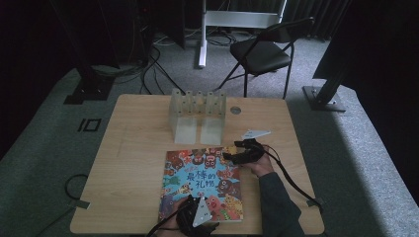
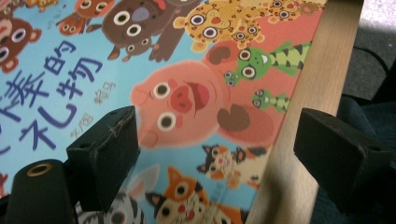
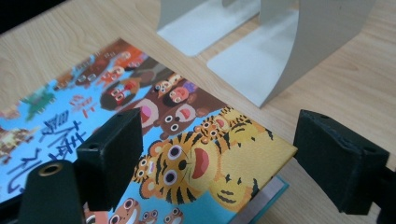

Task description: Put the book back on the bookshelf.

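Observation:
A picture book [image 1: 202, 185] with cartoon animals on a blue cover lies flat on the wooden table [image 1: 133, 148], near its front edge. My left gripper [image 1: 195, 217] hovers over the book's near edge, open, its jaws straddling the book's [image 2: 187, 93] pink pig and the table edge [image 2: 303, 116]. My right gripper [image 1: 237, 155] is at the book's far right corner, open, with the tiger corner [image 3: 210, 158] between its jaws and nothing held. The left gripper's midpoint [image 2: 217, 149] and the right gripper's midpoint [image 3: 217, 158] both lie over the cover.
Two pale metal bookends [image 1: 197, 116] stand behind the book at the table's middle back; their bases [image 3: 252, 70] lie just beyond the book's corner. A black folding chair [image 1: 264, 52] stands on the carpet behind the table. Cables trail off the table's right side.

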